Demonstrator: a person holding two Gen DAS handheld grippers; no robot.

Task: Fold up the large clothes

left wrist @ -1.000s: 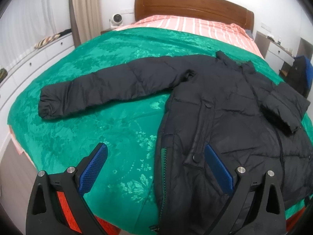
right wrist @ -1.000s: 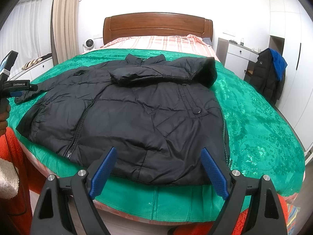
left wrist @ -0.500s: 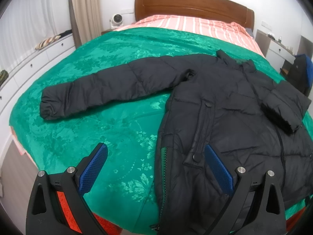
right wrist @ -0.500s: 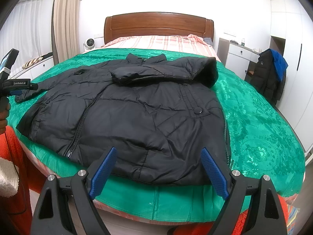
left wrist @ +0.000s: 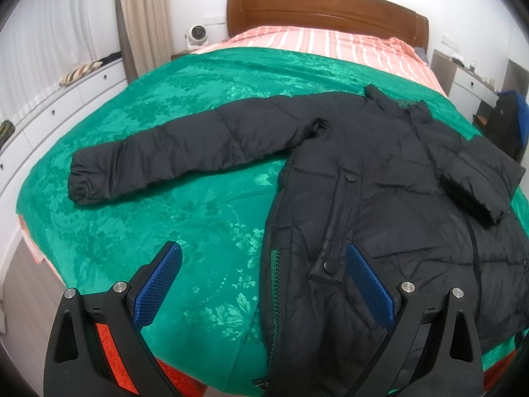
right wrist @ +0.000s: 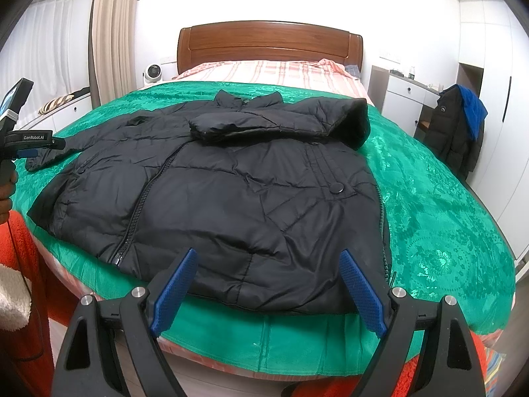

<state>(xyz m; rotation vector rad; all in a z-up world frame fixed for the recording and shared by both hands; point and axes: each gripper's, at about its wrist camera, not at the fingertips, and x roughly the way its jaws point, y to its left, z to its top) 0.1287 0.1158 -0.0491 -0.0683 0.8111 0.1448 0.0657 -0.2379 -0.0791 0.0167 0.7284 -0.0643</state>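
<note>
Both claws, left (left wrist: 263, 284) and right (right wrist: 267, 289), gape empty over black jacket (right wrist: 231, 192).

Green patterned bedspread (left wrist: 185, 218) covers the bed; pink striped bedding (right wrist: 264, 69) shows at its head, below a brown wooden headboard (right wrist: 269, 44). Small white fan (right wrist: 152, 72) sits left of the headboard, beige curtain (right wrist: 112, 33) beside it. Right side: white cabinet (right wrist: 401, 99), with a dark coat with blue hood (right wrist: 458, 129) hanging near it.
</note>
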